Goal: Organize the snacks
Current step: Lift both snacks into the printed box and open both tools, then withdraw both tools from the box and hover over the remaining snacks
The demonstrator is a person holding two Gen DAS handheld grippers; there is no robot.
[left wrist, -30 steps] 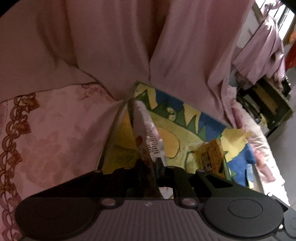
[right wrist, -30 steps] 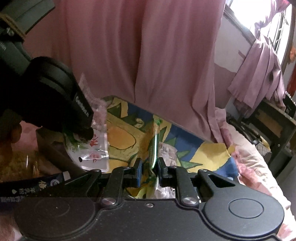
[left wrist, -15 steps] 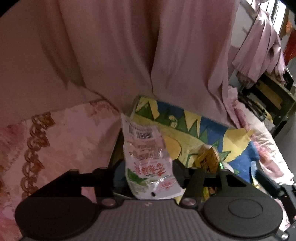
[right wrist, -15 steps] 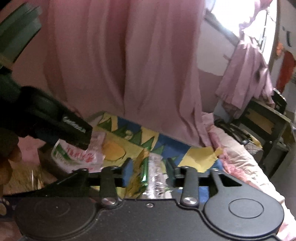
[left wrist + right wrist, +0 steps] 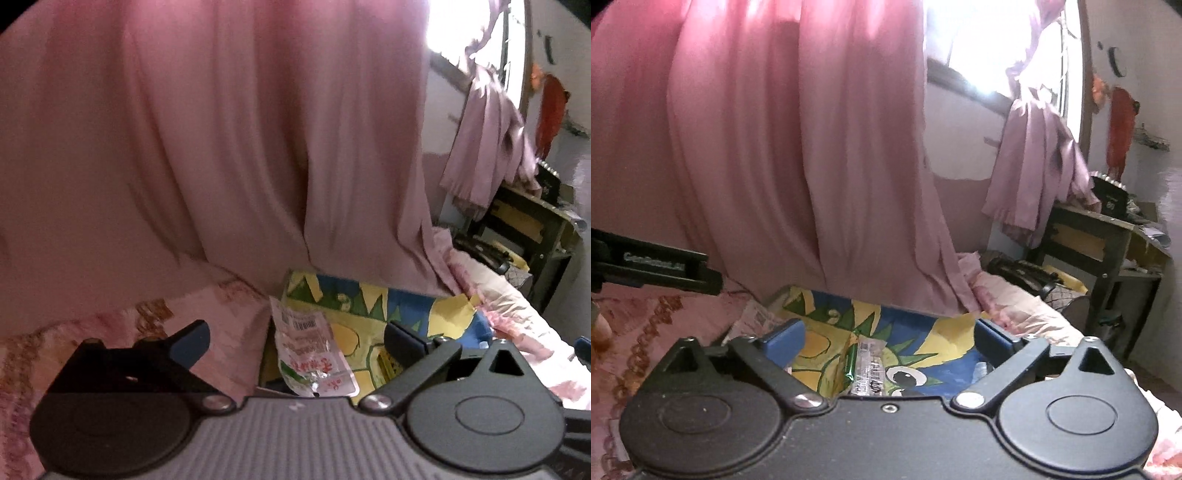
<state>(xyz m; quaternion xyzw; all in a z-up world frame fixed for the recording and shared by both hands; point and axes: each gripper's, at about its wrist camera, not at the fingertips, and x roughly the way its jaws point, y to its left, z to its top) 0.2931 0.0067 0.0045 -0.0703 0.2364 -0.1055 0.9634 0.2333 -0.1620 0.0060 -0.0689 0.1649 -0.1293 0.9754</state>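
Between the pads of the left tongs, touched by neither, a clear snack packet with a barcode leans at the left edge of a colourful cartoon-printed box on the bed. Just beyond that box hangs a pink curtain, closing off its far side; open bedding lies to the left. Both tongs have just been opening. Below the right tongs, spread wide and gripping nothing, a green-edged packet lies in the box. A dark desk stands well apart at right.
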